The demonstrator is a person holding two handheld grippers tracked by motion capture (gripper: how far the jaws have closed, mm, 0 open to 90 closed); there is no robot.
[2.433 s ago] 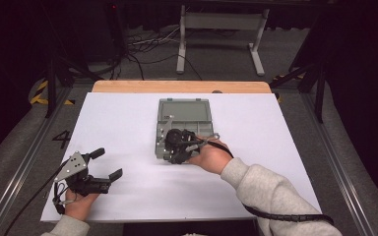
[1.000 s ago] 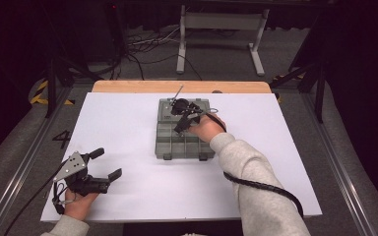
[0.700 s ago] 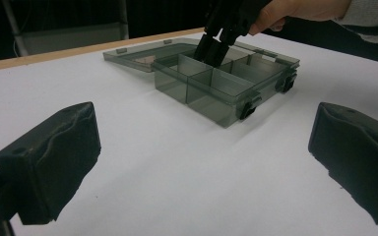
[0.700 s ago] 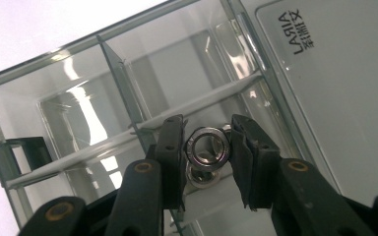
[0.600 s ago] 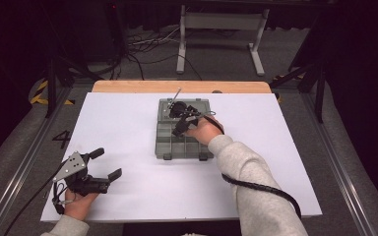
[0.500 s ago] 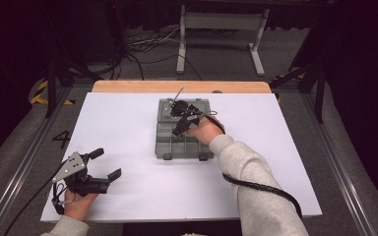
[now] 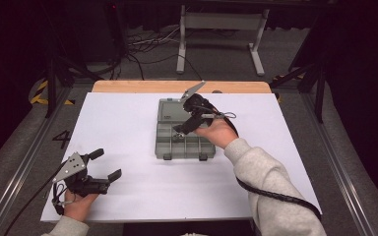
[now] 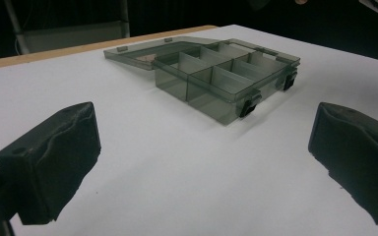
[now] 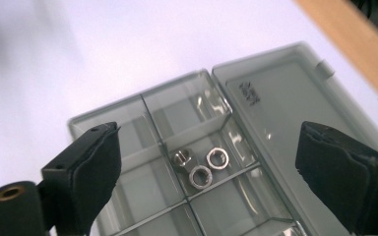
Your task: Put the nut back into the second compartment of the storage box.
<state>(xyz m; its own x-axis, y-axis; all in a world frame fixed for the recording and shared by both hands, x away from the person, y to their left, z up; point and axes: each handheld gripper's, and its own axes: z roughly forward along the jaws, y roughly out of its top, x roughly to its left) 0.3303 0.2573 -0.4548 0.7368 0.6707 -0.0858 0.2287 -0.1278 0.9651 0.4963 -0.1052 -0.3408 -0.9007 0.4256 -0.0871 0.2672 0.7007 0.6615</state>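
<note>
The right claw hangs wide open and empty over the grey see-through plastic box — small shiny metal nuts lie right below. Next, I think, it dips to pinch one. The left claw is open too — empty.

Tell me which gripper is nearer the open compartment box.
Right. The right gripper hangs over the compartment box, jaws open above its nuts. The left gripper sits open at the table's near left corner, well clear.
</note>
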